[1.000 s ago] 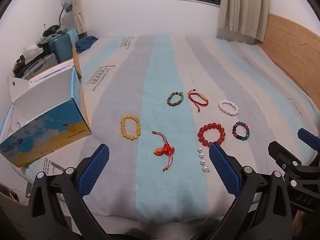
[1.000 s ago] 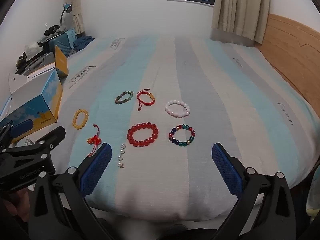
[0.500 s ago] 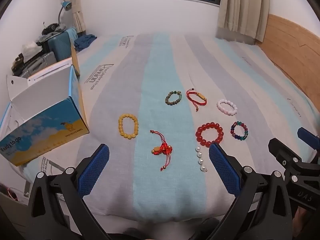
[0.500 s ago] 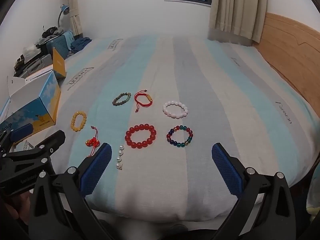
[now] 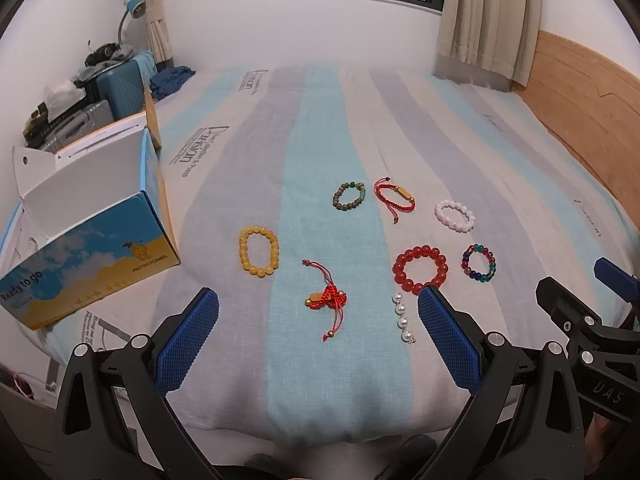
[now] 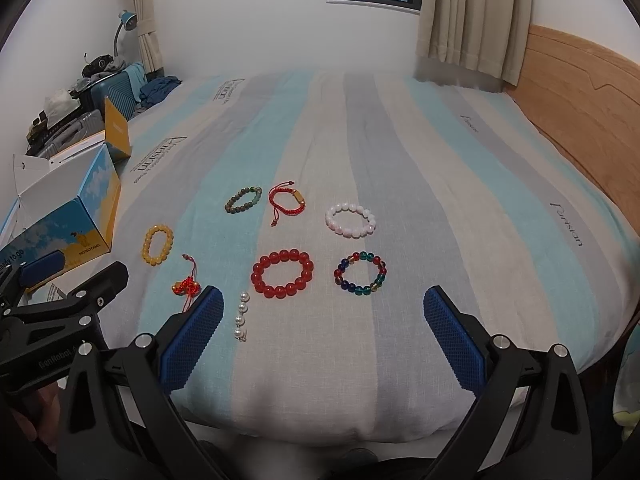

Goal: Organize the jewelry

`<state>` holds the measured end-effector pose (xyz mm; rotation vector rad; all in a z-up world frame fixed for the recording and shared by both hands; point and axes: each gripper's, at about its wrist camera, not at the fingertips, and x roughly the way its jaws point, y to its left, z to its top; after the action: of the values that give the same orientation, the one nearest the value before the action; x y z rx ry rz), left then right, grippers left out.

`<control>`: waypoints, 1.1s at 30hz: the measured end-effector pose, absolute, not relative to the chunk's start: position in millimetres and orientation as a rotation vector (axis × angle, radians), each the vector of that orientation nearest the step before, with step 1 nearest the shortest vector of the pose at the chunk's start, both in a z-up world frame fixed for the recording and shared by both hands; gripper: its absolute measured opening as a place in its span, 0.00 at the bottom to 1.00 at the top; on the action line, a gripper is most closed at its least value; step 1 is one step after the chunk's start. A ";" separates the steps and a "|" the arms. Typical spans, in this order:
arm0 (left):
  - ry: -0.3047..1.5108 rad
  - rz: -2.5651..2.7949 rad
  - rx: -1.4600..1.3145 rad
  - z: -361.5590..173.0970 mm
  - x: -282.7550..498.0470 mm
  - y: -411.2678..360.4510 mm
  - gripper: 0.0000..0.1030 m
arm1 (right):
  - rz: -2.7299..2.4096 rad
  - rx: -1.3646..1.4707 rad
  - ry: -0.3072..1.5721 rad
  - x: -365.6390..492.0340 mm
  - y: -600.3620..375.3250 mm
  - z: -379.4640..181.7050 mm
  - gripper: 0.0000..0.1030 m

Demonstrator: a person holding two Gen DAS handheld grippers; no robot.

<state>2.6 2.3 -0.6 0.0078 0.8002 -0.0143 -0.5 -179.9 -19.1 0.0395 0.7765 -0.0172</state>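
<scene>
you hold both grippers low at the near edge of the bed (image 5: 320,128), above the sheet and touching nothing. your left gripper (image 5: 318,332) has its jaws spread wide and empty; your right gripper (image 6: 322,330) is spread just as wide and empty too.

take the red bead bracelet (image 6: 282,274) as the landmark and go left to right. far to its left, at the bed's edge, the open box (image 5: 86,232) stands with its flaps up. nearer, still left of it, lies the yellow bracelet (image 5: 258,251), then the red knot charm (image 5: 329,298), which sits slightly nearer to you. the pearl strand (image 6: 241,316) lies just at the landmark's near left. behind it, to the left, is the green bracelet (image 6: 243,199), with the red cord bracelet (image 6: 286,201) just beside that. behind it, to the right, is the pink bracelet (image 6: 351,220). just right of the landmark lies the multicolour bracelet (image 6: 361,278). all pieces lie flat and apart.
</scene>
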 end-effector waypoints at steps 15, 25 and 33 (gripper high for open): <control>0.800 -0.013 0.011 0.9 1.6 4.0 0.95 | -0.030 0.039 0.772 -3.3 -176.8 -17.9 0.93; 0.799 -0.013 0.012 1.1 0.4 4.5 0.95 | -0.032 0.040 0.771 -4.4 -177.5 -17.1 0.93; 0.800 -0.018 0.018 1.7 -0.9 4.9 0.95 | -0.030 0.038 0.771 -5.2 -176.2 -17.4 0.93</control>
<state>-0.9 4.9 1.7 0.0175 0.8001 -0.0178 -5.2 -176.2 -17.4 0.0375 0.7714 -0.0302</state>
